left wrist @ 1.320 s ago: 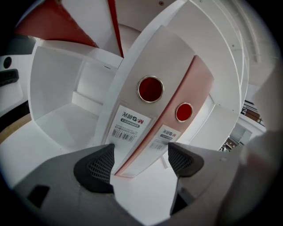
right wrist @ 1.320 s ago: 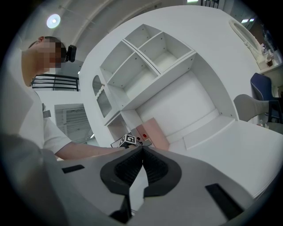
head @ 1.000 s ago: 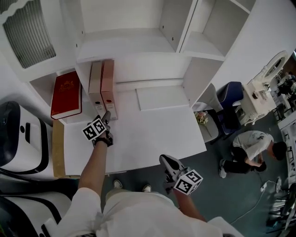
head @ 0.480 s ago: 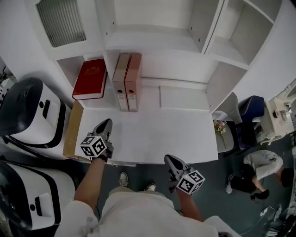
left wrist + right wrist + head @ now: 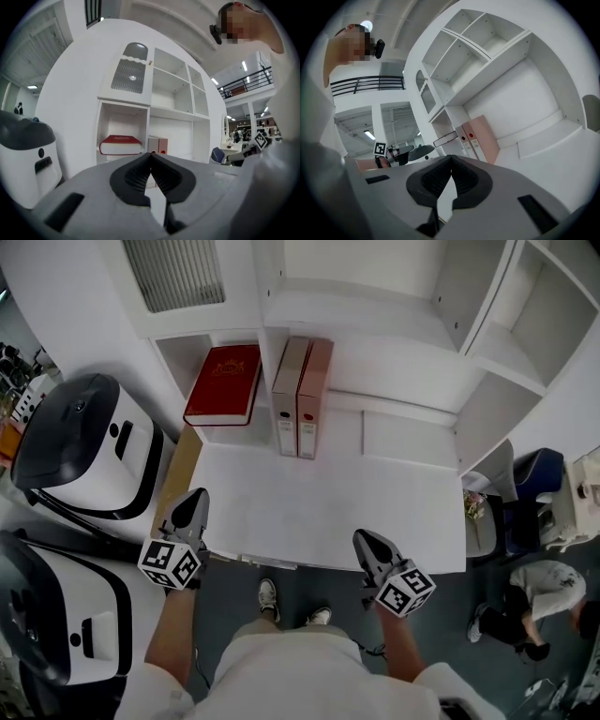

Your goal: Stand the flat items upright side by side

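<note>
Two binders stand upright side by side at the back of the white desk, a beige one and a pink one. A red book lies flat in the cubby to their left. My left gripper hovers at the desk's front left edge, shut and empty, far from the binders. In the left gripper view its tips meet, with the red book and the binders beyond. My right gripper is at the front edge, shut and empty, facing the pink binder.
Two white-and-black machines stand left of the desk, beside a wooden side panel. A flat white panel lies at the desk's back right. White shelves rise behind. A person crouches on the floor at right.
My left gripper has drawn back from the binders to the desk's front left edge. The right gripper stays at the front edge. The head view has swung left.
</note>
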`<state>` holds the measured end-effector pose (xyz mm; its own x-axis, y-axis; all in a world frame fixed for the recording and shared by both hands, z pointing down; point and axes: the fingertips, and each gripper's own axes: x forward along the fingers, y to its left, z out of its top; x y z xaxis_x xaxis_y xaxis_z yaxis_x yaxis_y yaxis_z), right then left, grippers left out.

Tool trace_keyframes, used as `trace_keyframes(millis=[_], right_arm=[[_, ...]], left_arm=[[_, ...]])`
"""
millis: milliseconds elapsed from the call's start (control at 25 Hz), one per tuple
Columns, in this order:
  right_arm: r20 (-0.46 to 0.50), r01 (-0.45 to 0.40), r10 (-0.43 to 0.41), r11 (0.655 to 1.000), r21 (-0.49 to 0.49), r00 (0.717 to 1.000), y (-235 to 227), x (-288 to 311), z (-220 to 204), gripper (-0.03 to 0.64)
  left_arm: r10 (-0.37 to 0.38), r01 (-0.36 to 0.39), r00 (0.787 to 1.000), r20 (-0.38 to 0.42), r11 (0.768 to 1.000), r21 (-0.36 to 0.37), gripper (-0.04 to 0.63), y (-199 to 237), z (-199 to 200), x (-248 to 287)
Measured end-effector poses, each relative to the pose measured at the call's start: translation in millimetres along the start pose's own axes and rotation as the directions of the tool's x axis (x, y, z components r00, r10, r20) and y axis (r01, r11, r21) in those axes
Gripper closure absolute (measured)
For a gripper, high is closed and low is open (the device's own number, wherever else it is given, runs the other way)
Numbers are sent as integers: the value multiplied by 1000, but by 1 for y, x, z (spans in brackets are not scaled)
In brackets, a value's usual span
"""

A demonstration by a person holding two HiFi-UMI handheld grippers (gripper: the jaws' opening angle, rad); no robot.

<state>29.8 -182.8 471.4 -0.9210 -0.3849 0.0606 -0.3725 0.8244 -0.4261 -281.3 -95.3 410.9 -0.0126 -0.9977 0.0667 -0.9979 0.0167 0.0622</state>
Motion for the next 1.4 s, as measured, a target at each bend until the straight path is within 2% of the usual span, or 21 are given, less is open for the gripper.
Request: trace_keyframes(millis=[240, 400, 560, 680, 840, 1120, 1400], right_arm=[[52, 45, -42, 996, -72, 998, 14, 10, 45, 615], [60, 55, -45, 983, -173, 997, 34, 8, 66, 615], [86, 97, -79, 970, -224, 993, 46, -1, 83, 615], [120, 140, -117, 968, -208, 986, 46, -11, 94, 615], [160, 153, -135, 983, -105, 978, 50, -22, 101, 615], [162, 215, -190, 964, -154, 968, 55, -28, 107, 615], [170, 225, -195, 957, -184, 966, 60, -20, 115, 615]], left_arm=[[32, -37, 995, 98, 998, 43, 580, 27, 42, -17], [27, -40, 985, 172, 997, 73, 580, 28, 68, -34], [59, -75, 968, 242, 996, 55, 580, 36, 86, -53], [60, -77, 965, 256, 996, 55, 580, 38, 90, -59], [49, -76, 961, 271, 993, 89, 580, 34, 93, -66], [24, -36, 969, 246, 998, 42, 580, 26, 80, -69], [-21, 19, 967, 255, 1000, 8, 580, 22, 80, -63]])
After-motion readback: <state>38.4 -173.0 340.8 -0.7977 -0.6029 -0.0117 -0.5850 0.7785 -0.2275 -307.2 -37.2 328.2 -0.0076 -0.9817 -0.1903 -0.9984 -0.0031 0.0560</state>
